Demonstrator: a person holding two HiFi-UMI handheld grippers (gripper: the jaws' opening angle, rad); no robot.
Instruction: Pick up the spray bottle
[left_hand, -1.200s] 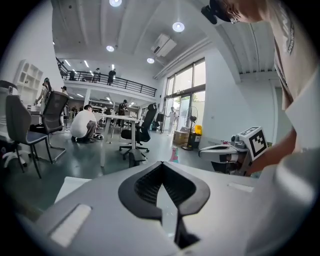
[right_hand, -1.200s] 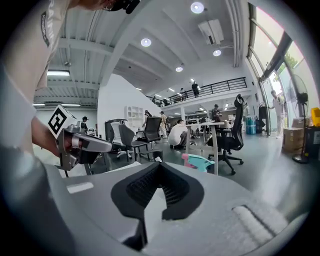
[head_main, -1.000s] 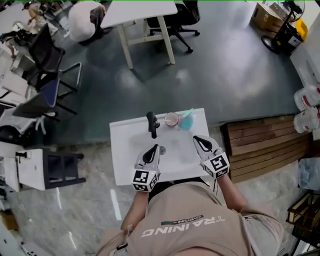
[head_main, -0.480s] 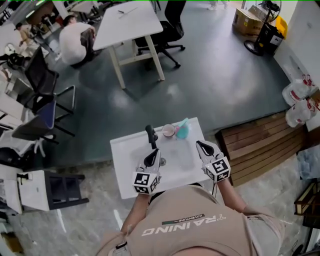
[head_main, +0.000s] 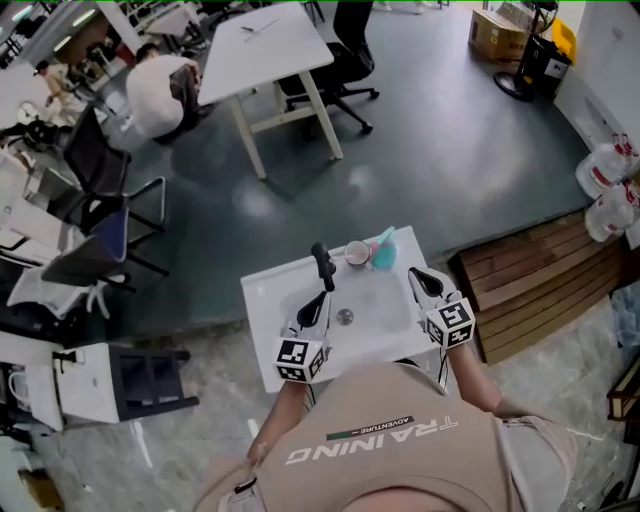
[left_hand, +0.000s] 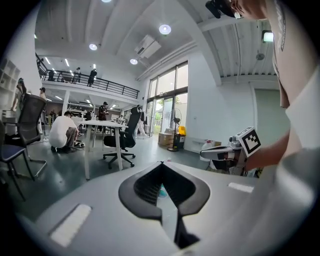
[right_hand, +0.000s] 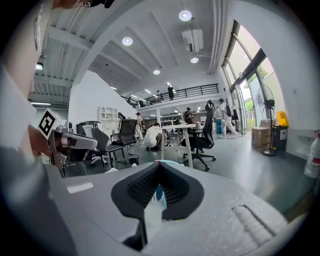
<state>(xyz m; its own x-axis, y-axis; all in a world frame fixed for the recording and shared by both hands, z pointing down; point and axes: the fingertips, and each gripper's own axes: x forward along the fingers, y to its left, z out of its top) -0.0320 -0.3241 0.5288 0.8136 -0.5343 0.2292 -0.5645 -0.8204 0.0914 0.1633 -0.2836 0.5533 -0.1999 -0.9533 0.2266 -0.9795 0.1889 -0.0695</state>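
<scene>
The teal spray bottle stands at the far edge of the white sink basin, beside a small cup and right of the black faucet. My left gripper hovers over the basin just short of the faucet, jaws shut and empty. To the right, my right gripper hangs above the basin's right rim, a little nearer than the bottle, shut on nothing. A sliver of the teal bottle shows through the left gripper pads. The same bottle shows behind the right gripper.
A drain sits mid-basin. A wooden pallet lies to the right and a white cabinet to the left. Beyond are a white desk, office chairs and a crouching person.
The head view has swung, so the basin sits further right in the picture. My left gripper has lifted and crept toward the faucet. Both grippers stay shut.
</scene>
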